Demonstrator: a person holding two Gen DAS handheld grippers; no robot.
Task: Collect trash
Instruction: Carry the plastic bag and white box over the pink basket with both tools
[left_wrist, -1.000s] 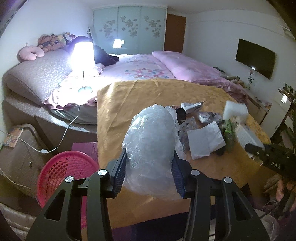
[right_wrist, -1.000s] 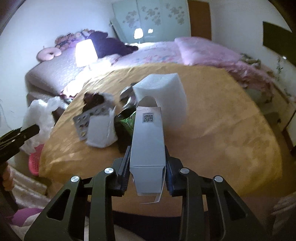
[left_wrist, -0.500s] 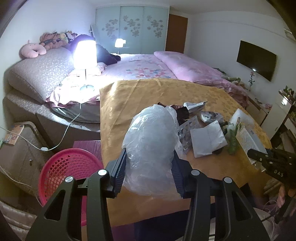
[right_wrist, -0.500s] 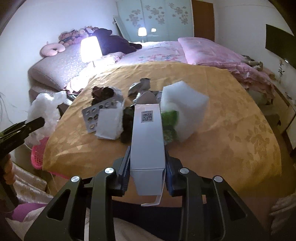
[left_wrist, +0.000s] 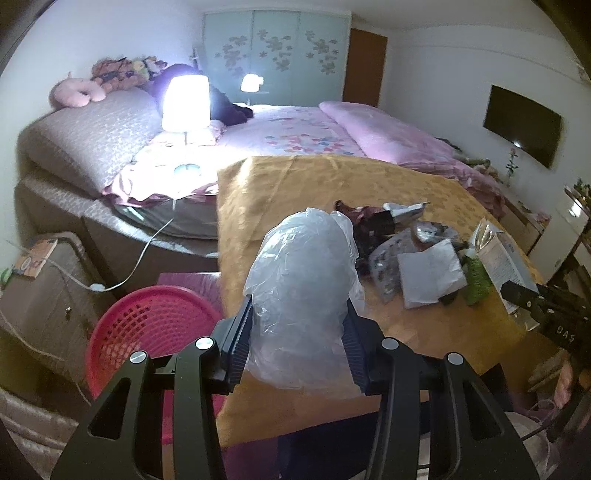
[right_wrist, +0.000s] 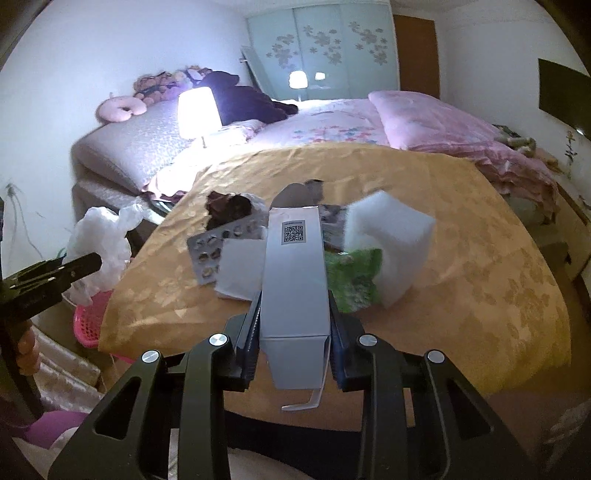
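Covering the table (right_wrist: 461, 258), gold cloth fronts a bed (left_wrist: 295, 136).

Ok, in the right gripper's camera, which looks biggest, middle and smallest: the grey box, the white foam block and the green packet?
1. grey box, though it sits closest to the camera, held in the right gripper, so nearness may exaggerate it.
2. white foam block
3. green packet, partly hidden behind the box.
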